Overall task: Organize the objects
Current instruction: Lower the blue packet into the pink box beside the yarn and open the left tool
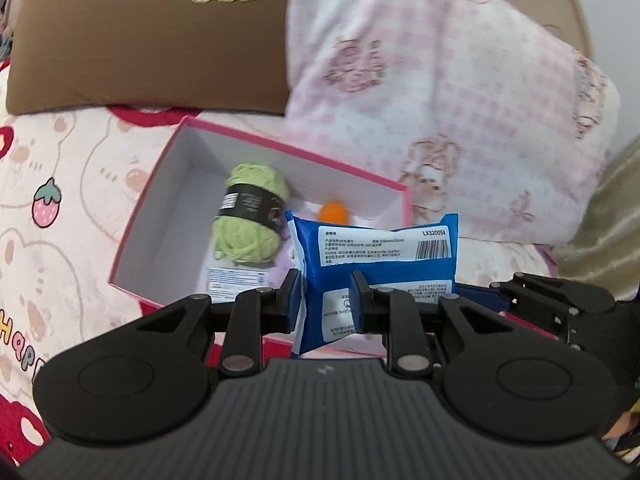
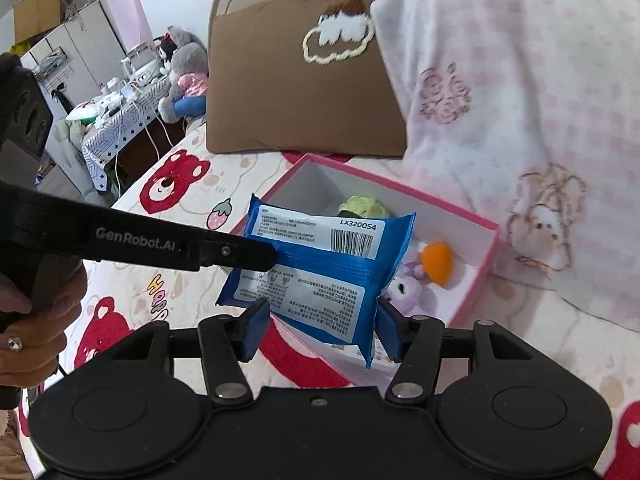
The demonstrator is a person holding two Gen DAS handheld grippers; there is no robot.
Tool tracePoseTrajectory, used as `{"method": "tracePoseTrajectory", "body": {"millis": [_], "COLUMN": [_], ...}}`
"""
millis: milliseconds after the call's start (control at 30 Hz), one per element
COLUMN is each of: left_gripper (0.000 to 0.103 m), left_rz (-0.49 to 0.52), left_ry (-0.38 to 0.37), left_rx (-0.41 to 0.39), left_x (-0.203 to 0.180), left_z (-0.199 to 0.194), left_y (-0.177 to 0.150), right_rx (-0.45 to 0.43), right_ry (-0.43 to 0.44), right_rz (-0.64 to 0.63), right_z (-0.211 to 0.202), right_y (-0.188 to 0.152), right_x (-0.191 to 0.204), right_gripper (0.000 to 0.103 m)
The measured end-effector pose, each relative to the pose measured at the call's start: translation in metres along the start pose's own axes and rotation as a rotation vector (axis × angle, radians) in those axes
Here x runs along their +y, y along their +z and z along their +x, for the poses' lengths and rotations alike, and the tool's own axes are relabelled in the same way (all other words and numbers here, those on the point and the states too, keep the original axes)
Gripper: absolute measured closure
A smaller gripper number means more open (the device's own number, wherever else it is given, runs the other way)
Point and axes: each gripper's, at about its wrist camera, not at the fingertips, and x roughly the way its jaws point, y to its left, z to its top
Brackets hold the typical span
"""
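Nearest, in the left wrist view: left gripper (image 1: 326,300), fingers narrow, clamped on a fold at the left end of the blue packet (image 1: 380,256). Packet upright and off the bed, white barcode label facing the camera, hanging over the near rim of the pink box (image 1: 280,148).

In the right wrist view: right gripper (image 2: 322,328), fingers at middling width, straddling the same packet, one blue pad at each side edge. Cannot tell whether those pads press on it. From the left, a long black finger of the left gripper lying across the packet's left edge. A person's hand (image 2: 36,320) wrapped round that gripper's handle at the near left.

Just past the packet: the box, open, white inside, resting on the bed sheet (image 1: 60,200) printed with bears and strawberries. Inside the box:
- a green yarn ball (image 1: 248,216) with a dark band, toward the middle
- an orange round thing (image 1: 335,212) to the right of it, close to the far wall
- a small purple plush (image 2: 406,290) near the right end, partly hidden by the packet

Farther back: a brown pillow (image 1: 140,48) with a white cloud outline, propped at the head of the bed. To the right of it, a pink checked blanket (image 1: 440,80), bunched up and touching the box's far right corner.

Farthest left, beyond the bed: a cluttered surface (image 2: 120,120) under a patterned cloth, and a grey plush toy (image 2: 184,76) beside it.
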Motion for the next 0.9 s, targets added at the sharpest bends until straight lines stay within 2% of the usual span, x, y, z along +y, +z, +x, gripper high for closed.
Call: {"method": "tracePoseTrajectory", "body": {"millis": [200,400,500,600,733,900], "left_gripper": [0.08,0.08,0.08,0.08,0.08,0.08], "left_rz": [-0.089,-0.091,-0.077,-0.085,-0.034,-0.034], "left_ry": [0.07,0.14,0.171,0.184,0.264,0.283], "left_rx": [0.07,0.104,0.119,0.132,0.137,0.147], "left_x": [0.036,0.055,0.06,0.068,0.07,0.081], "left_z": [0.04,0.067,0.081,0.093,0.109,0.123], "left_y": [0.008,0.012,0.009,0.01,0.015,0.017], "right_rx": [0.06,0.127,0.154,0.166,0.19,0.192], "right_ry": [0.017,0.128,0.153,0.131,0.148,0.131], "right_rz": [0.026,0.149,0.203,0.178,0.151,0.124], "right_z": [0.056,0.094,0.112,0.13,0.15,0.163], "right_y": [0.001,0.002,0.001,0.002,0.004,0.001], "right_x": [0.0,-0.02,-0.029,-0.028,-0.024,-0.022], "right_gripper": [0.04,0.041,0.04,0.042,0.05,0.056]}}
